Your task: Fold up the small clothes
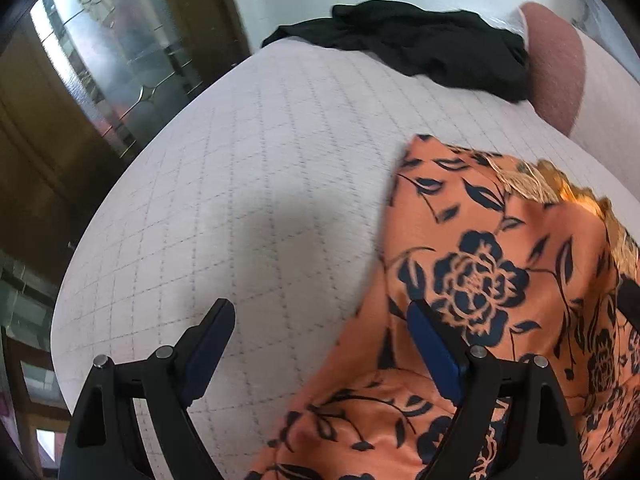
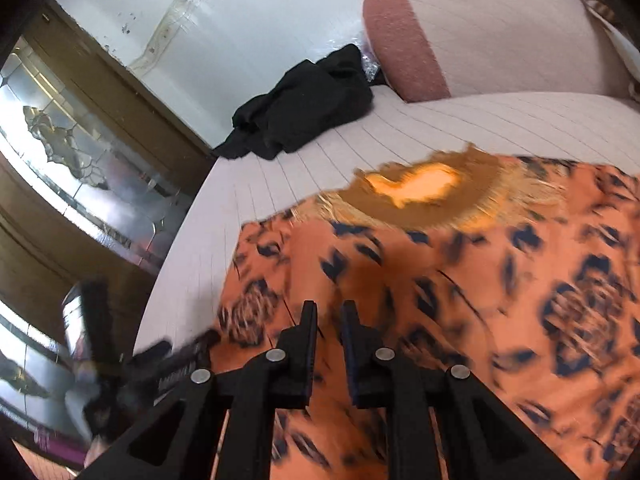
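Beneath both pairs of jaws, an orange floral garment [image 1: 500, 280] is spread on a quilted bed [image 1: 240, 200], its fold not yet finished.

The left gripper [image 1: 320, 344] is seen with jaws spread wide and nothing between them; one finger hangs over bare quilt, the other over the garment's edge, probably placed to take that edge for a fold. The right gripper [image 2: 329, 320] is seen with jaws nearly pressed together over the fabric; whether cloth is pinched cannot be told through the blur. Ahead of the right jaws a fringed, lighter patch of the garment [image 2: 420, 184] is visible. Well beyond both jaws, a black garment [image 1: 420, 44] is bunched beside a pink pillow [image 2: 404, 40], apparently awaiting its turn.
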### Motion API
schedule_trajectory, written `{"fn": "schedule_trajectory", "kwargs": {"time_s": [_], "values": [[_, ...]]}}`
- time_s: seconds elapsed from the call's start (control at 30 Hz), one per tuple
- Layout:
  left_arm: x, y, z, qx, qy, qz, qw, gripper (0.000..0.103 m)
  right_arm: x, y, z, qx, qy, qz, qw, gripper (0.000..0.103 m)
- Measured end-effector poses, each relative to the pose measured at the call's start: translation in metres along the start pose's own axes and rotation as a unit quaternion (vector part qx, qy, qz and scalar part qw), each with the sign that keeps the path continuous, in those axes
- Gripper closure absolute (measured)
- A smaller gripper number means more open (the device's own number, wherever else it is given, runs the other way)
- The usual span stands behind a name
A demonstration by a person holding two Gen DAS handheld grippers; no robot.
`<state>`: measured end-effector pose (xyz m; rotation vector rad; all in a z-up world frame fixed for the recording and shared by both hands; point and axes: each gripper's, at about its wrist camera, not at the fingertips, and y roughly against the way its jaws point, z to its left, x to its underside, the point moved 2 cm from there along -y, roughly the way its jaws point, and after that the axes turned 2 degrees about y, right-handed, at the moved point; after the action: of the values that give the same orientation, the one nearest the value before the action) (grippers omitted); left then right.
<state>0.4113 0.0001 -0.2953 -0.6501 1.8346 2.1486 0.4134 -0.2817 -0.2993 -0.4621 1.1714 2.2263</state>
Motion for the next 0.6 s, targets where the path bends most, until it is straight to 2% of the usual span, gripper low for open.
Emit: {"fn": "schedule_trajectory", "kwargs": {"time_s": [0.07, 0.13, 0.17, 0.2, 0.23, 0.33, 0.37, 0.5, 0.6], "values": [[-0.003, -0.001, 0.002, 0.008, 0.009, 0.005, 0.9999, 0.015, -0.009, -0.016, 0.001, -0.001, -0.013, 0.014, 1.0, 0.088], [-0.005, -0.002, 0.0, 0.013, 0.009, 0.009, 0.9998, 0.015, -0.015, -0.046, -0.008, 0.027, -0.032, 0.036, 0.998, 0.088], [-0.005, -0.003, -0.002, 0.013, 0.007, 0.011, 0.9998, 0.015, -0.015, -0.066, -0.014, 0.048, -0.038, 0.061, 0.996, 0.088], [-0.005, -0.002, -0.005, 0.016, 0.005, 0.013, 0.9998, 0.015, -0.01, -0.069, -0.022, 0.044, -0.041, 0.064, 0.996, 0.09], [-0.005, -0.001, -0.009, 0.019, 0.005, 0.013, 0.9997, 0.015, -0.011, -0.066, -0.026, 0.03, -0.046, 0.05, 0.997, 0.09], [-0.005, 0.004, -0.02, 0.03, -0.005, 0.007, 0.9995, 0.015, -0.01, -0.048, -0.033, 0.018, -0.074, 0.061, 0.995, 0.09], [-0.004, 0.007, -0.025, 0.031, -0.011, 0.004, 0.9995, 0.015, -0.008, -0.036, -0.036, 0.021, -0.073, 0.053, 0.996, 0.09], [0.008, 0.016, -0.056, 0.044, -0.059, -0.003, 0.9973, 0.015, 0.018, 0.024, -0.059, 0.088, -0.038, 0.03, 0.995, 0.09], [0.024, 0.004, -0.086, 0.053, -0.116, 0.023, 0.9916, 0.014, 0.049, 0.048, -0.1, 0.148, -0.069, 0.07, 0.984, 0.09]]}}
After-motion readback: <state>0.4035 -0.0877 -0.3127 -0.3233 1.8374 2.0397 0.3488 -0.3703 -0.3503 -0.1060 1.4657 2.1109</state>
